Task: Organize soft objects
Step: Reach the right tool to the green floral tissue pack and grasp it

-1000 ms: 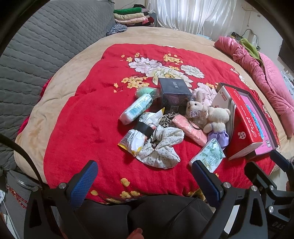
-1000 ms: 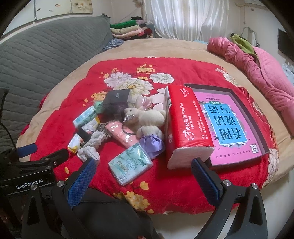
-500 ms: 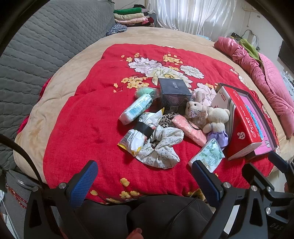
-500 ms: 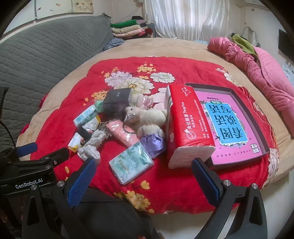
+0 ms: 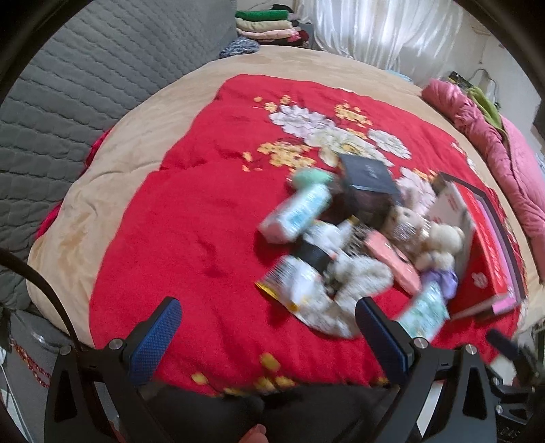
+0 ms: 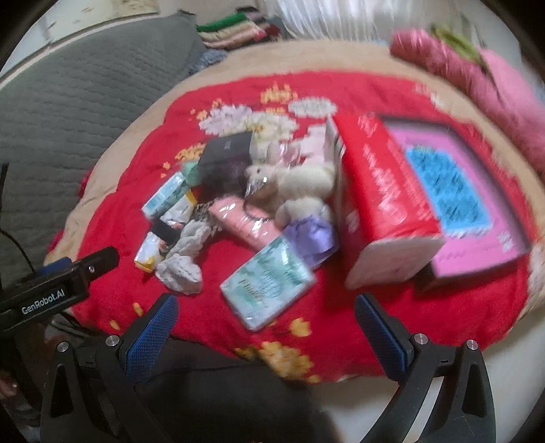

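Note:
A heap of soft things lies on a red floral blanket. In it are a cream teddy bear in a purple skirt, a floral scrunchie, a teal tissue pack, a pink packet, a snack bag and a light blue packet. A big red tissue pack leans on a pink-lidded box. My left gripper hangs open short of the scrunchie. My right gripper is open just before the teal pack. Both views are blurred.
A dark box stands behind the heap. A grey quilted sofa runs along the left. A pink quilt lies at the right, folded clothes at the back. The person's dark lap fills the foreground.
Both grippers have swung: the left view shifted so the heap sits further right, the right view closed in on the heap. Both frames now blur. Both stay open and empty.

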